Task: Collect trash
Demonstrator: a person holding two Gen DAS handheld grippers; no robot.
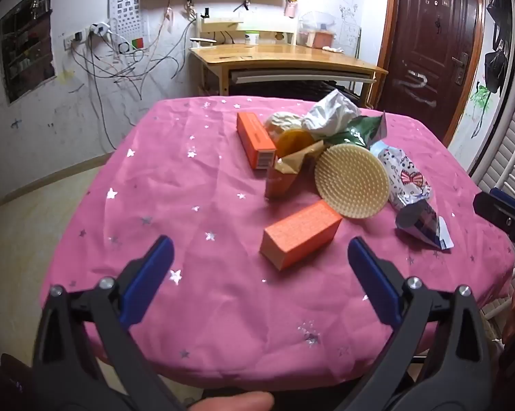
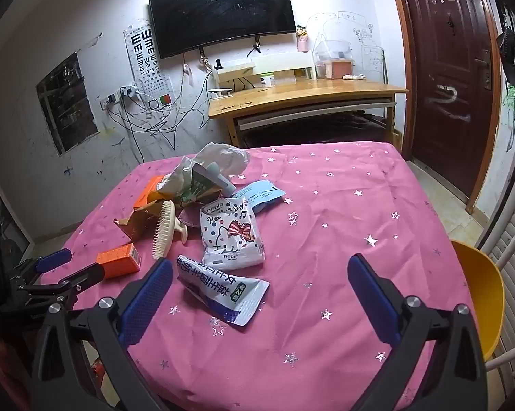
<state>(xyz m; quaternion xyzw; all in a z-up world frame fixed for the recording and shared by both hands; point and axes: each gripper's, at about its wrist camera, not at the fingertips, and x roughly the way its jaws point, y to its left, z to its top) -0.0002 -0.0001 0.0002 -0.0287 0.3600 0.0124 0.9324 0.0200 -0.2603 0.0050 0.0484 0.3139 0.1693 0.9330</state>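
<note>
A pile of trash lies on the pink star tablecloth (image 1: 195,185). It includes an orange box (image 1: 300,234) nearest my left gripper, a second orange box (image 1: 255,140), a round cream brush (image 1: 351,181), a crumpled white bag (image 1: 331,113), a Hello Kitty tissue pack (image 2: 230,236) and a blue-white wrapper (image 2: 223,289). My left gripper (image 1: 260,257) is open and empty, just short of the near orange box. My right gripper (image 2: 260,277) is open and empty, its left finger beside the blue-white wrapper. The left gripper also shows in the right wrist view (image 2: 69,267).
A wooden desk (image 2: 308,97) stands behind the table under a wall TV (image 2: 223,12). A brown door (image 2: 445,68) is at the right. A yellow chair (image 2: 483,291) sits at the table's right edge. Cables hang on the left wall.
</note>
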